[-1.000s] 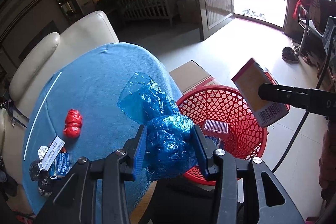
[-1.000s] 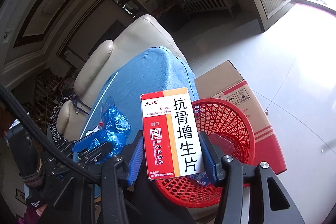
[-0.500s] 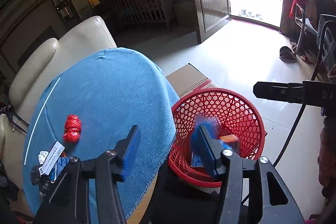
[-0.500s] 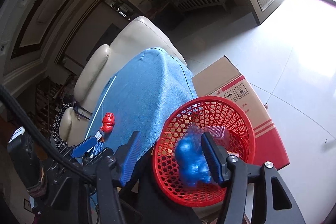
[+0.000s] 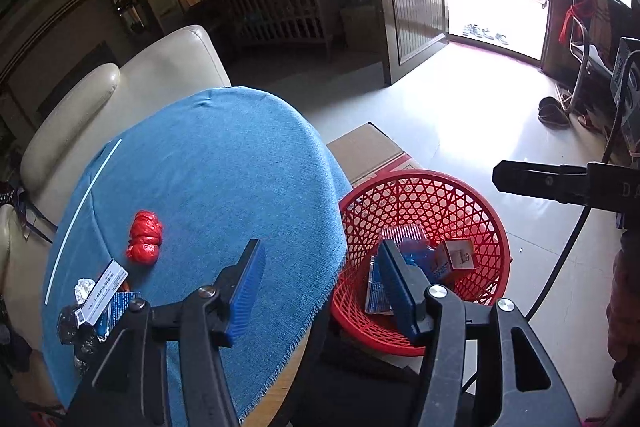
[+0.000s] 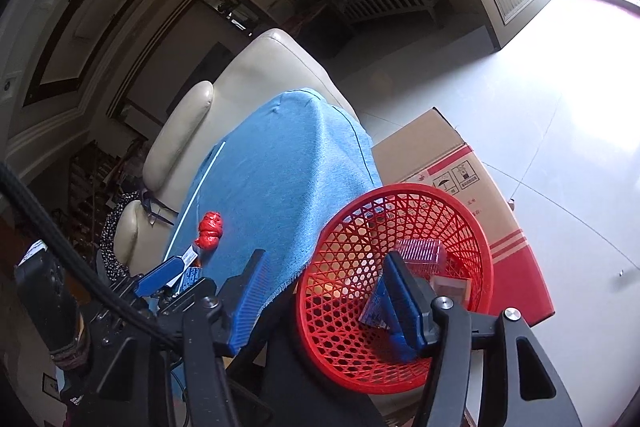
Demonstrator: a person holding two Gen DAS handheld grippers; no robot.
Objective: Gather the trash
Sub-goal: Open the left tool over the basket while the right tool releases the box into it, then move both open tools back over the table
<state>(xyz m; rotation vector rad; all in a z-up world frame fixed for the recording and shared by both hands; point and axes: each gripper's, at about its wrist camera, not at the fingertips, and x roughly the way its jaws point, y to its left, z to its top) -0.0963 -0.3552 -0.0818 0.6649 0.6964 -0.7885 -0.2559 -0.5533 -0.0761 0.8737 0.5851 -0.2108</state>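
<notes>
My left gripper is open and empty, straddling the table edge and the red mesh basket. The right gripper is also open and empty above the basket. Inside the basket lie a crumpled blue plastic bag, a medicine box, a clear plastic box and a blue packet. On the blue tablecloth rests a red crumpled bag. At the left edge lies a small pile: a white box, foil and dark wrappers.
A cardboard box stands on the floor behind the basket. A cream sofa backs the table. A thin white stick lies along the cloth's left side. Shoes sit by the open door.
Both grippers opened. The blue bag left my left gripper and the medicine box left my right gripper; both now lie in the red basket.
</notes>
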